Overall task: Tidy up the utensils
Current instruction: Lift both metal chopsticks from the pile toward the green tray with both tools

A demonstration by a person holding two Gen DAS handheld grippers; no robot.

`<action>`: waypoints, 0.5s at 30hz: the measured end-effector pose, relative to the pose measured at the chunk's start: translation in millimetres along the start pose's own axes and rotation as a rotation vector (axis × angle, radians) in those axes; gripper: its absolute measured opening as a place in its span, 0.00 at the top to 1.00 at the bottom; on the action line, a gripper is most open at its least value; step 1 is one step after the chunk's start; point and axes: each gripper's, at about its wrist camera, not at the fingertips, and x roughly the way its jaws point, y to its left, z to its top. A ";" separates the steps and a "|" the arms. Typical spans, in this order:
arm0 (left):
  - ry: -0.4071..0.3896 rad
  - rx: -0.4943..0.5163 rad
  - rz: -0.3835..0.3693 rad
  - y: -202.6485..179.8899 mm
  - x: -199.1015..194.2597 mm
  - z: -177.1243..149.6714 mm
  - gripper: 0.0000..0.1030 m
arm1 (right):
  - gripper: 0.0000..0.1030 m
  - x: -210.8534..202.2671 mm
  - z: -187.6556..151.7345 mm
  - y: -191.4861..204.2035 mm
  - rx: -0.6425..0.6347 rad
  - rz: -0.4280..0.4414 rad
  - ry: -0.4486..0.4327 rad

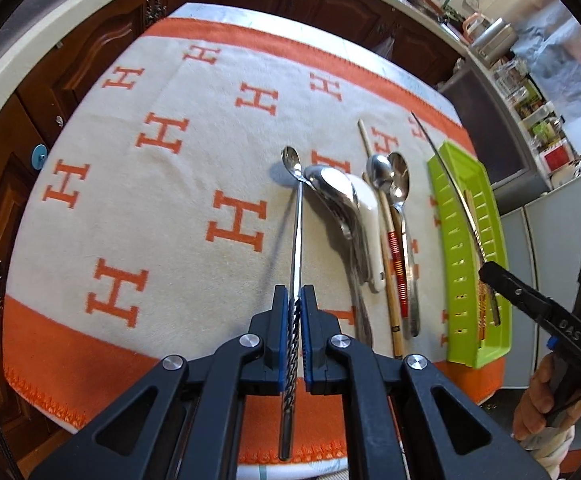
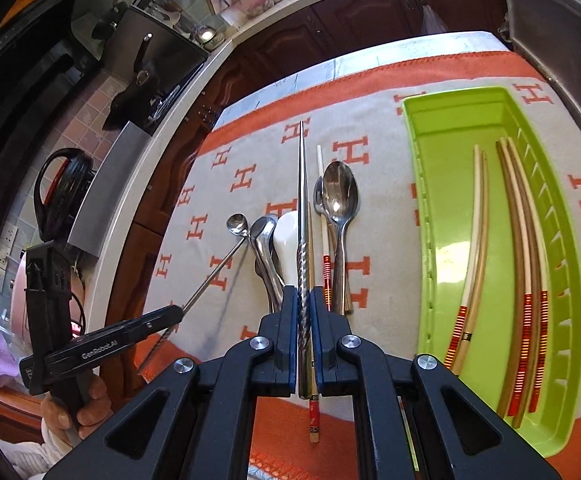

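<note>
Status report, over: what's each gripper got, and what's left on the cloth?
Left gripper shut on long-handled spoon. Right gripper shut on metal chopstick. Green tray holds chopsticks; spoons remain on cloth. Nothing blocking.

My black grippers with blue pads (image 1: 305,322), cream blanket (image 1: 162,184) with orange H pattern and orange border, lime-green tray (image 2: 442,184), silver spoons (image 2: 340,196), red-and-gold banded chopsticks (image 2: 524,344), white ladle (image 1: 368,216).
</note>
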 end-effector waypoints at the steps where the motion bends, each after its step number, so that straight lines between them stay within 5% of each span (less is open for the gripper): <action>1: -0.007 -0.001 -0.003 0.6 -4.3 -0.2 0.97 | 0.95 -2.3 -0.5 -0.6 0.003 0.001 -0.005; 15: -0.067 0.045 -0.103 -29.6 -55.0 -2.2 0.97 | 0.95 -56.4 -15.4 -21.1 0.049 0.023 -0.098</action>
